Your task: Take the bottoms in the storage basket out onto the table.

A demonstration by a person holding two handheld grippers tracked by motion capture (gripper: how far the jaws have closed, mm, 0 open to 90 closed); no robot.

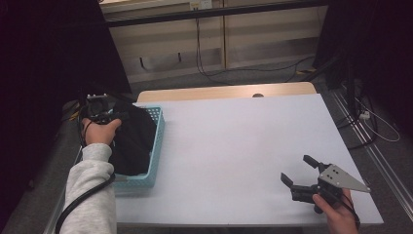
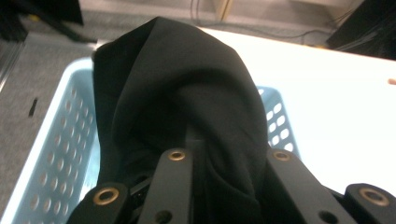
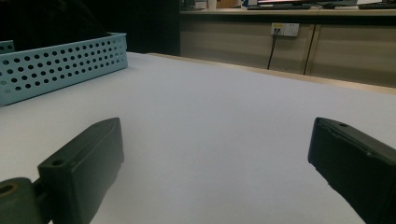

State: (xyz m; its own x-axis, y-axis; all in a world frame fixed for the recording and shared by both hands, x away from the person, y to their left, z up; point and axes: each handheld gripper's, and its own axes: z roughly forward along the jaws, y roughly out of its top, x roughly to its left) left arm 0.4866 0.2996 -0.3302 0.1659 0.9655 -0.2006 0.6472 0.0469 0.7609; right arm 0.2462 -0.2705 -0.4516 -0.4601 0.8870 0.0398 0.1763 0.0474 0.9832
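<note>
A black cloth (image 1: 134, 139) fills a light blue perforated basket (image 1: 158, 141) at the table's left edge. My left gripper (image 1: 117, 118) is over the basket's far end, shut on a bunched fold of the cloth, its tips buried in the fabric. In the left gripper view the cloth (image 2: 187, 79) is pinched between the jaws of the left gripper (image 2: 229, 158) and hangs over the basket (image 2: 56, 154). My right gripper (image 1: 297, 169) rests low near the table's front right, open with nothing in it. In the right gripper view, bare table lies between the spread jaws of the right gripper (image 3: 215, 158).
A white sheet (image 1: 234, 146) covers the table, with a wooden edge (image 1: 224, 91) at the back. Cables (image 1: 370, 117) run across the floor to the right and behind. Dark curtains stand at both sides. The basket (image 3: 60, 65) is far to the left of the right gripper.
</note>
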